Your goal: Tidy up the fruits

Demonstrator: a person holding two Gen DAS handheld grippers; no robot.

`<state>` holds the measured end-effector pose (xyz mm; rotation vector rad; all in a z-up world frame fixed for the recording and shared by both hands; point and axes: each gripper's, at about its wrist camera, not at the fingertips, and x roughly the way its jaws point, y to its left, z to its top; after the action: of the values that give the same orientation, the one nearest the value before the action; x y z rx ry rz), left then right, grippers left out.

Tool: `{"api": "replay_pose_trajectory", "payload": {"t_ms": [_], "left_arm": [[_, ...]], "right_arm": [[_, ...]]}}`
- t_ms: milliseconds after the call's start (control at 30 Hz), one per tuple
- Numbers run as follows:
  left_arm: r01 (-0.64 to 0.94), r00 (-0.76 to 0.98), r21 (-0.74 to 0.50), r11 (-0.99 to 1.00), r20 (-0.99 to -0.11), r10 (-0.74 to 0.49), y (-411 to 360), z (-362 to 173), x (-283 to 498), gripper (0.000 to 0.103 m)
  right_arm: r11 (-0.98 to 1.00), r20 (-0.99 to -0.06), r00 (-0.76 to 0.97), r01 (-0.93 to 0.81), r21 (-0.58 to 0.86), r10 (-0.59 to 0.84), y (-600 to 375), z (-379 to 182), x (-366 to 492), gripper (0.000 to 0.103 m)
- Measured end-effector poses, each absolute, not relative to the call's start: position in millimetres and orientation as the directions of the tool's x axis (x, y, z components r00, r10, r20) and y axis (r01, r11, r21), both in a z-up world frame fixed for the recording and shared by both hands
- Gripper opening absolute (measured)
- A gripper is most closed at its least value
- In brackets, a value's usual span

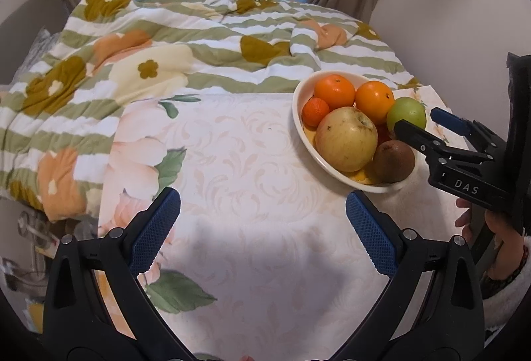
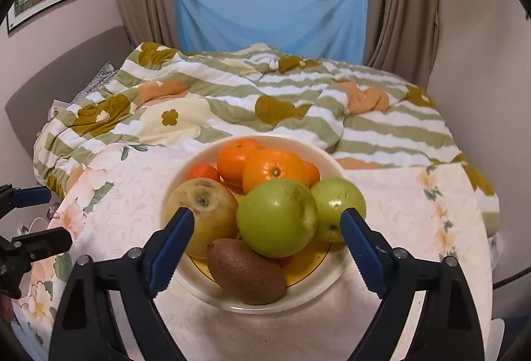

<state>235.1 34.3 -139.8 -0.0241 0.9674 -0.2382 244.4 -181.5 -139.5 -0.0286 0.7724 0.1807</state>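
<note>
Both claws, left (image 1: 262,228) and right (image 2: 267,244), gape empty; bowl (image 2: 335,161) holds two green apples (image 2: 277,218).

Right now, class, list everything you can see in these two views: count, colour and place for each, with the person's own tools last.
bowl: one, cream, on the table
green apples: two, side by side at the bowl's right
yellow apple: one, at the bowl's left
oranges: two large, at the bowl's back, smaller orange fruit beside them
kiwi: one, brown, at the bowl's near rim
tablecloth: one, pale floral, covering the table
quilt: one, green-striped, on the bed behind
blue cloth: one, under the window
left gripper: open, over bare cloth
right gripper: open, at the bowl
</note>
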Motion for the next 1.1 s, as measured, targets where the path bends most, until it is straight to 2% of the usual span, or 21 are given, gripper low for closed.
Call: {"api": "replay_pose_trajectory", "payload": {"t_ms": [33,100,133,533,733,1100], "left_arm": [[0.186,0.546,-0.128,0.974,-0.811,-0.211,34,-138,233,0.103],[0.18,0.551,-0.127,0.975,-0.809,-0.207,33,-134,229,0.103],[0.178,0.555,-0.124,0.976,-0.807,-0.204,32,-131,226,0.103],[0.147,0.643,-0.086,0.985,-0.749,-0.162,18,-60,176,0.103],[0.092,0.692,-0.015,0.996,-0.718,-0.075,15,-25,144,0.103],[0.058,0.723,-0.042,0.997,-0.687,-0.071,20,2,96,0.103]], "right_arm": [[0.983,-0.695,0.702,-0.177,0.042,0.156,-181,-138,243,0.088],[0.983,-0.692,0.704,-0.181,0.039,0.158,-182,-133,240,0.102],[0.982,-0.689,0.706,-0.183,0.041,0.161,-182,-130,237,0.103],[0.989,-0.667,0.736,-0.151,0.005,0.116,-200,-58,178,0.103],[0.997,-0.677,0.733,-0.079,0.012,0.066,-213,-20,138,0.103],[1.0,-0.689,0.725,0.002,-0.004,-0.004,-228,-5,93,0.103]]}}
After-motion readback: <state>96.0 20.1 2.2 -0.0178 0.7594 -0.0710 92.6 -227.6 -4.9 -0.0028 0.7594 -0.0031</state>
